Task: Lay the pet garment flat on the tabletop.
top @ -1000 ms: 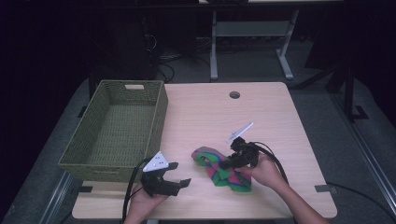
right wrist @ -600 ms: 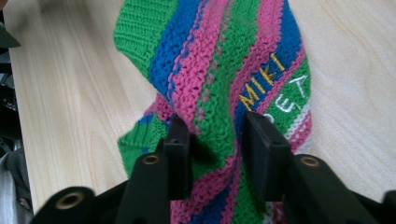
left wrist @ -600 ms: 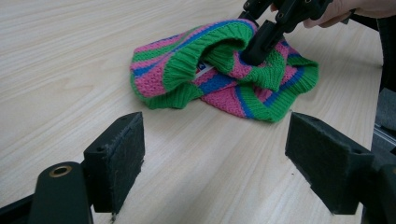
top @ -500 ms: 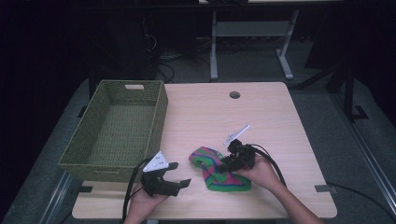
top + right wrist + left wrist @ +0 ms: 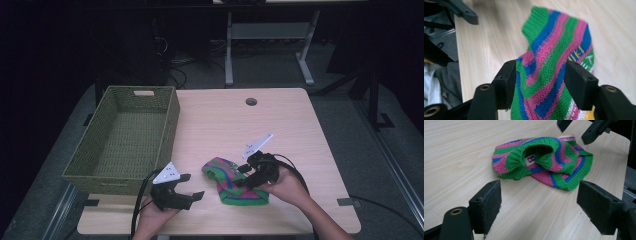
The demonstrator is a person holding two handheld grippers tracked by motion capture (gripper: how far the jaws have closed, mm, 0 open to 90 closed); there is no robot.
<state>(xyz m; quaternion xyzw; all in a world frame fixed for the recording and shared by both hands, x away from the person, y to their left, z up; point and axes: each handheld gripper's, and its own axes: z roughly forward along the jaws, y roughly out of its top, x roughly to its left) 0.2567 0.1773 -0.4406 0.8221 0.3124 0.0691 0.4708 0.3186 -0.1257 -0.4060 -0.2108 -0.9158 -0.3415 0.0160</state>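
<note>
A small knitted garment striped in green, pink and blue lies crumpled on the wooden table near its front edge. My right gripper hovers at the garment's right side. In the right gripper view its jaws have just been opening and stand apart, with the knit showing between and beyond them, not pinched. My left gripper rests to the left of the garment, open and empty. Its pads frame the garment, whose collar and label face them.
A green woven basket stands at the table's left side, with nothing in it. A round cable hole sits near the table's far edge. Bare wood spreads behind the garment. Dark floor and a desk frame lie past the table.
The right gripper's jaws have opened and let go of the garment, which has sunk from a bunched heap to lie flatter on the table. The right hand lifted slightly. The left gripper kept still.
</note>
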